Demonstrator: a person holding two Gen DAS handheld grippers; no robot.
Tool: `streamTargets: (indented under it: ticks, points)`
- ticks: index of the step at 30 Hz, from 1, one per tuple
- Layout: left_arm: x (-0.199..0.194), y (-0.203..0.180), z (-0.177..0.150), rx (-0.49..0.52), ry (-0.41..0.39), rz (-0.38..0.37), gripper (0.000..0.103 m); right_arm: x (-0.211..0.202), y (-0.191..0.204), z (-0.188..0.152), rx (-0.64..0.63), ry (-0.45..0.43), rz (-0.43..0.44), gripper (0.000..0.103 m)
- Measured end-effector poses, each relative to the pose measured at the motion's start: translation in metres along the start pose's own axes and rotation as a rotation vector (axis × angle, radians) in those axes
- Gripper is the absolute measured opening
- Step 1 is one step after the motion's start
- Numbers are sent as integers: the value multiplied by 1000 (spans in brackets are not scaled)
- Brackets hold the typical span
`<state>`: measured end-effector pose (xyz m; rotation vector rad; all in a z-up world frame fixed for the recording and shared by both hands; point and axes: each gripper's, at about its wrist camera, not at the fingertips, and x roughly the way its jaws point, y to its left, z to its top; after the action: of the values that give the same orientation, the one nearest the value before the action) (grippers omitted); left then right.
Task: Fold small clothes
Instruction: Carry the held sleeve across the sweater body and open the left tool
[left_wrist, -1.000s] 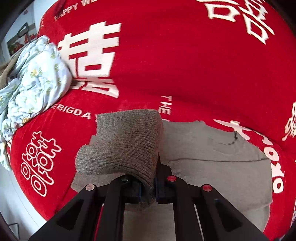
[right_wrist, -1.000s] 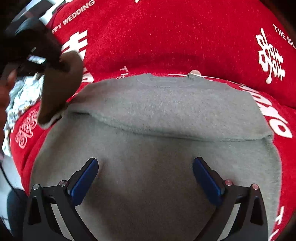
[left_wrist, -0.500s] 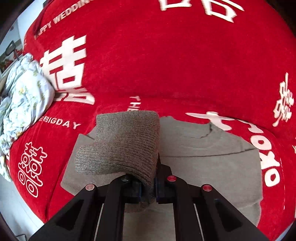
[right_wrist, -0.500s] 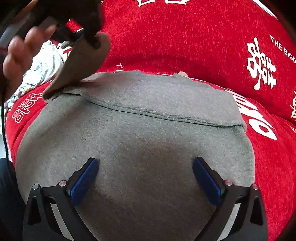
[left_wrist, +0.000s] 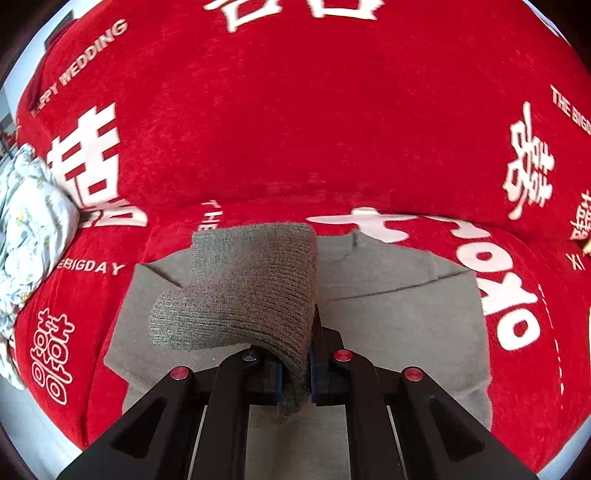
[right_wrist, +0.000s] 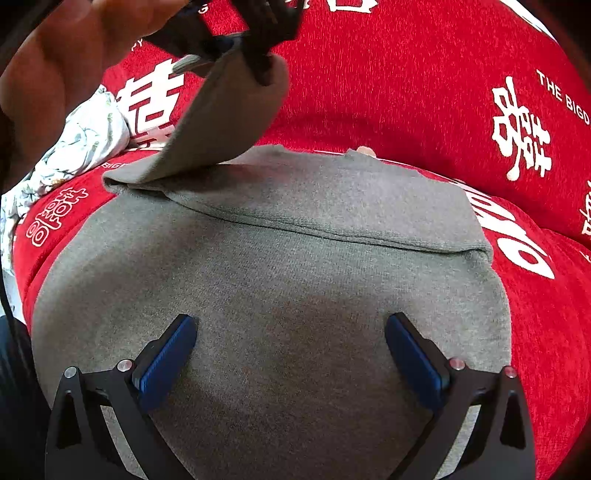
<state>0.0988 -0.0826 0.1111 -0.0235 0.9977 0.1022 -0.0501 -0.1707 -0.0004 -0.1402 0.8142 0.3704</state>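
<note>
Red cover (left_wrist: 295, 129) lettered "WEDDING", left tool (left_wrist: 295, 373) clamped on grey sleeve (left_wrist: 251, 288), right tool (right_wrist: 291, 354) apart

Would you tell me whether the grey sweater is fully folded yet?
Partly folded: the grey sweater lies flat, but the left gripper holds its sleeve lifted.

Both wrist views: close, angled down along their fingers; shared ground is the sweater (left_wrist: 399, 325) (right_wrist: 295, 280) on the red cover (left_wrist: 295, 129) (right_wrist: 406, 92).
</note>
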Motion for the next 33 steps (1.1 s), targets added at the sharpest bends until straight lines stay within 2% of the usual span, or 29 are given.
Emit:
streamTargets:
  ticks: [9,16,24,29,33]
  points:
    - [2,-35,-2,78,11,-44,10,-2,-1,-1,6,-9,17,102]
    - [15,-51,-2,118,54,-94,10,-6,-7,-3,36,-24,55,102]
    - [34,-61,-6,133,98,-181,10,-20,-7,-15,5,-21,14,102]
    - [50,-74,-11,144,132,-212,11,-27,-12,-27,-13,-42,2,102]
    - [61,-85,-18,161,153,-207,11,-28,-11,-28,-14,-56,5,102]
